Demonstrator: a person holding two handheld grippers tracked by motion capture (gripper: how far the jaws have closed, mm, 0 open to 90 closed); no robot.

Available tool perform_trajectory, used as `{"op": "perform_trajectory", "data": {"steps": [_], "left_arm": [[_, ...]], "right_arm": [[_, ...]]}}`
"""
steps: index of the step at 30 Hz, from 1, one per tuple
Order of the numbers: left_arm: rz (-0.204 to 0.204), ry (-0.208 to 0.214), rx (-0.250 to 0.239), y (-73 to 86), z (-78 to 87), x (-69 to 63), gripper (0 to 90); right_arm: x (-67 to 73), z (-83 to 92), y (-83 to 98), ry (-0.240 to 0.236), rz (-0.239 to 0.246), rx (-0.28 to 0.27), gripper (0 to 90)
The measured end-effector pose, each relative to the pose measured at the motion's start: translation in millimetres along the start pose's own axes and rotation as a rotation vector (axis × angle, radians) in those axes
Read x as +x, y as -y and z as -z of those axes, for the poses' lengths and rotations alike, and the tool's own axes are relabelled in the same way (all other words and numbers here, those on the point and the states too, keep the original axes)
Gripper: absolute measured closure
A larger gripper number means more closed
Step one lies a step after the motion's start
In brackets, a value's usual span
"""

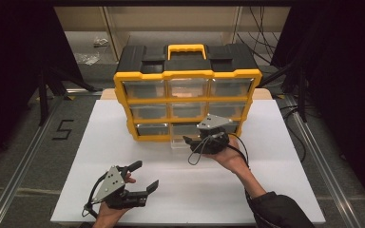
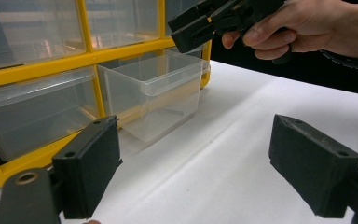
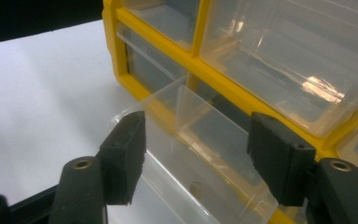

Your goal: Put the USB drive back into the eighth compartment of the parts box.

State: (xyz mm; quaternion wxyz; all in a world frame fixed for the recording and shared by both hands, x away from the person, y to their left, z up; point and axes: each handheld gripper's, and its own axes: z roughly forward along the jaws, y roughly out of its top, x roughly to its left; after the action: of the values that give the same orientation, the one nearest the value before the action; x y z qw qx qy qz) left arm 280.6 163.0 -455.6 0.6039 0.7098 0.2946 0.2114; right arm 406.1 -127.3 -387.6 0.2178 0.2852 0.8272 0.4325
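from above, the right gripper (image 1: 200,140) sits at the clear drawer (image 1: 180,142) pulled out of the bottom row of the yellow cabinet (image 1: 187,74), while the left gripper (image 1: 140,176) rests low on the white counter (image 1: 100,142), fingers spread. in the left gripper view, both black fingers (image 2: 87,163) stand wide apart, the drawer jutting out just ahead. in the right gripper view, the fingers (image 3: 123,154) are spread either side of the drawer's front rim, not pinching it.
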Motion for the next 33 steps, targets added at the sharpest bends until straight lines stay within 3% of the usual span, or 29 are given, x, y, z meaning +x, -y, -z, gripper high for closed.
{"op": "perform_trajectory", "data": {"steps": [33], "left_arm": [[0.003, 0.001, -0.004, -0.3, 0.5, 0.4, 16.1]], "right_arm": [[16.7, 8.7, -3.0, -0.059, 0.003, -0.033, 26.9]]}}
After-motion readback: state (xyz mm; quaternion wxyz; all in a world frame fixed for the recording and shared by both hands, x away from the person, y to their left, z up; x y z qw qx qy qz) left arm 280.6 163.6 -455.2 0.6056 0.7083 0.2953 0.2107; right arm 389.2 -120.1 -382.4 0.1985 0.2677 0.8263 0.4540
